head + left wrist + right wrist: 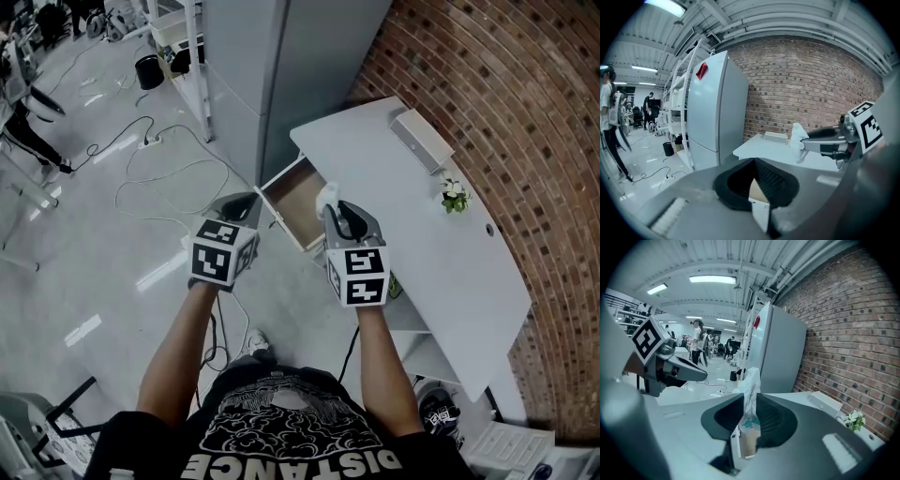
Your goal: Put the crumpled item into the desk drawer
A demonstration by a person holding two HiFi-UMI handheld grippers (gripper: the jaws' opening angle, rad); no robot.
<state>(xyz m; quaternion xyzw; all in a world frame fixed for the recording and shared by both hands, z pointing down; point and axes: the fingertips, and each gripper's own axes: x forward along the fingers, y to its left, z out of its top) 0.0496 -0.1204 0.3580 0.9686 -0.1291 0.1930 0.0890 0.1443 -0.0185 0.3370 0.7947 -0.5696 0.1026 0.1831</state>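
Desk [441,253]: white. Its open drawer [292,202]: tan inside. Crumpled item [326,195]: white. Brick wall [506,103] behind the desk: red-brown, pale mortar. Tall cabinet [281,66] beside the desk: grey, with a red tag [701,70]. Plant [455,195] on the desk: white blooms, green leaves. Cubes of the left gripper [239,202] and right gripper [330,208]: black-and-white square markers.

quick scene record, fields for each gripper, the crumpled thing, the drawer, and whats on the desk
right gripper: fingers shut on the crumpled item
left gripper: fingers together, nothing between them
crumpled item: white, sticks up past the fingertips; held in the air beside the drawer, not in it yet
drawer: open, brown inside
desk: white, against the brick wall; holds a white box and a small flowering plant
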